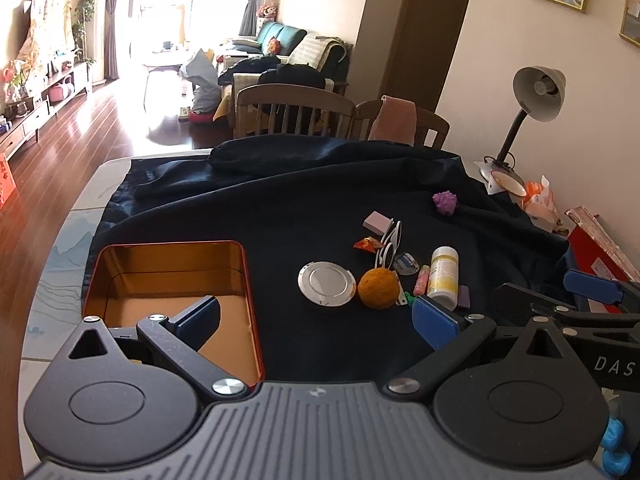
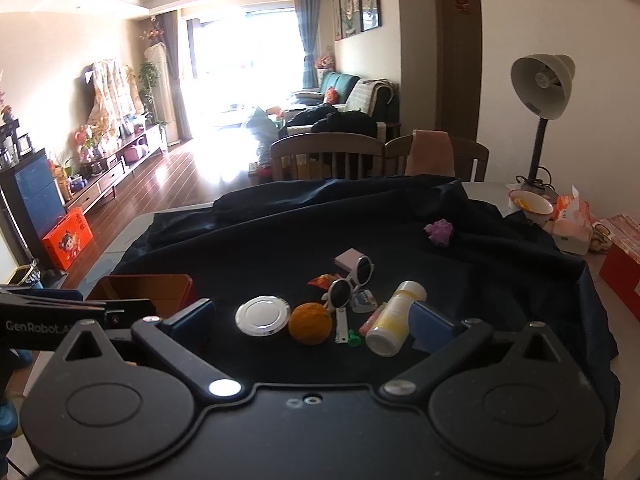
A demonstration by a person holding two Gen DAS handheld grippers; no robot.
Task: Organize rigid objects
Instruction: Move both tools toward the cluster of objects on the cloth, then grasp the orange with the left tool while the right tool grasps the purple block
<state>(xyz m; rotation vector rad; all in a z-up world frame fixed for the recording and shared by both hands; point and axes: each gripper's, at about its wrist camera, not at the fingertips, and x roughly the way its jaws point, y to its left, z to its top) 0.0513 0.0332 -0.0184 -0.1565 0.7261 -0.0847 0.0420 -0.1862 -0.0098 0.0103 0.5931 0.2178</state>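
Left wrist view: the left gripper (image 1: 316,322) hangs wide open and empty above the dark cloth (image 1: 280,208), one finger hiding part of the open orange tin (image 1: 172,280) at lower left, while bare cloth separates the tin from a central clutter where a white bottle (image 1: 443,276) lies with its long axis running up-frame beside an orange ball (image 1: 378,289) and a silver disc (image 1: 327,283). Right wrist view: the right gripper (image 2: 312,320) is equally wide open and empty, its right finger covering part of the bottle (image 2: 394,318), which tilts toward upper right; white sunglasses (image 2: 352,280) lie behind the ball (image 2: 310,323), and the tin (image 2: 144,290) sits half hidden at centre left.
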